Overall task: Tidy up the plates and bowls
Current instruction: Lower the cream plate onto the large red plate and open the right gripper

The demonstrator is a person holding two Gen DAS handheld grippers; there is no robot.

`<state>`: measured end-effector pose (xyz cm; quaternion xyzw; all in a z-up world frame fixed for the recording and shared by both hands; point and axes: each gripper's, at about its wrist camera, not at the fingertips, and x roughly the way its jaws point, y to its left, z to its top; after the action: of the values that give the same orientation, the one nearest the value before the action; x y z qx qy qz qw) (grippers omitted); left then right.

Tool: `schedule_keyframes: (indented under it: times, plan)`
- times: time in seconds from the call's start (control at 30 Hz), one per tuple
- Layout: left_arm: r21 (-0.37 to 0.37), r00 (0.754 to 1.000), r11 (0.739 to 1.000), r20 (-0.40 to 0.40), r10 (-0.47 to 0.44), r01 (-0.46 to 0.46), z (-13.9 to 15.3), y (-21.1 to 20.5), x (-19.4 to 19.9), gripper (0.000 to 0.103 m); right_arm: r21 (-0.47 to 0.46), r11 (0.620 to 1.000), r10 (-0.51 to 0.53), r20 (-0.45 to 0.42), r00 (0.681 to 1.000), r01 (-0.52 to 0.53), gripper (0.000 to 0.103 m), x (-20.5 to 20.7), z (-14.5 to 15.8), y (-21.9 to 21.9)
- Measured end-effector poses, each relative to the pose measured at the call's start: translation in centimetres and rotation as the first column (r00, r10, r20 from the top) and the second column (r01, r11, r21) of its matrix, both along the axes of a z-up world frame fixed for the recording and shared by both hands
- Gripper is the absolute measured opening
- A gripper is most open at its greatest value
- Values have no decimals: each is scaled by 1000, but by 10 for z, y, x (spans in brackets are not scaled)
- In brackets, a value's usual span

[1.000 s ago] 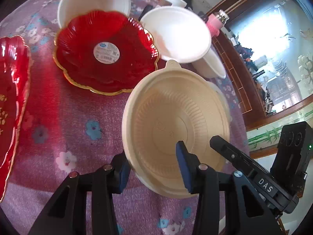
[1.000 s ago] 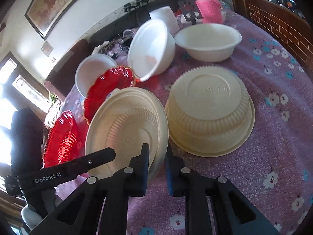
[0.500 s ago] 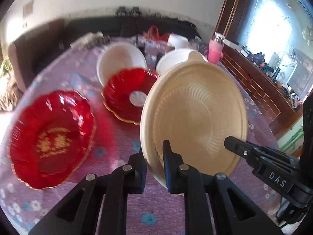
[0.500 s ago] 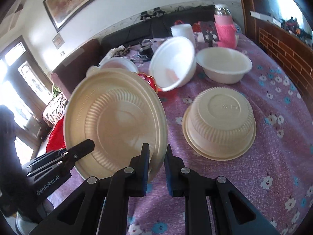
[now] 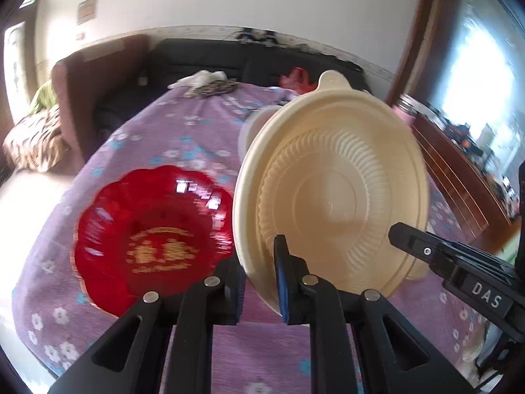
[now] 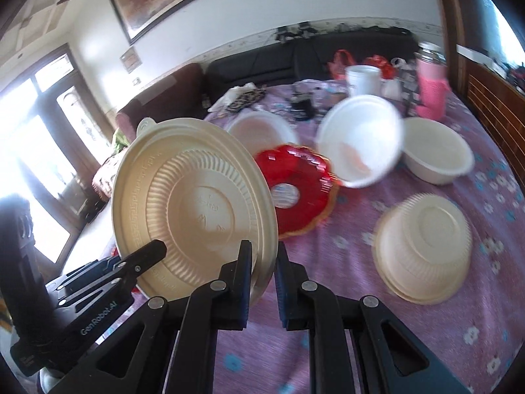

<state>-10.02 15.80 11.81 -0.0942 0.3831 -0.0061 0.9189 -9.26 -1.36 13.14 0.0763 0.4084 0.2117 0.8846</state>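
Observation:
Both grippers hold one cream ribbed plate upright above the table. My left gripper (image 5: 261,282) is shut on the plate's (image 5: 331,197) lower rim. My right gripper (image 6: 264,282) is shut on the same plate (image 6: 193,210) at its other edge. A red plate with gold lettering (image 5: 151,236) lies flat left of the held plate. A second red plate with a white sticker (image 6: 295,190) lies mid-table. An upturned cream bowl (image 6: 423,246) sits at the right. White bowls (image 6: 361,141) (image 6: 436,154) stand behind.
The table has a purple flowered cloth (image 6: 361,312). A pink bottle (image 6: 430,88) and a white cup (image 6: 362,78) stand at the far edge. A dark sofa (image 5: 203,59) lies beyond the table. A wooden rail (image 5: 459,170) runs along the right.
The cream plate has been lifted off the table and tipped upright, held by both grippers. The left gripper closed on its rim and both views swung up and left.

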Motion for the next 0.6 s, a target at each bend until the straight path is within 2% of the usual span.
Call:
schedule_keyframes:
  times: [0.2, 0.37, 0.6]
  plan:
    - [-37, 994, 994, -43, 103, -104, -14, 60, 11, 16, -8, 997, 80, -61, 995, -80, 14, 33, -10, 63]
    - [-91, 979, 980, -118, 163, -175, -38, 106, 23, 17, -17, 992, 121, -124, 985, -124, 13, 58, -27, 109]
    - [-132, 959, 967, -212, 187, -218, -72, 133, 31, 18, -73, 985, 139, -172, 975, -153, 13, 75, -51, 144]
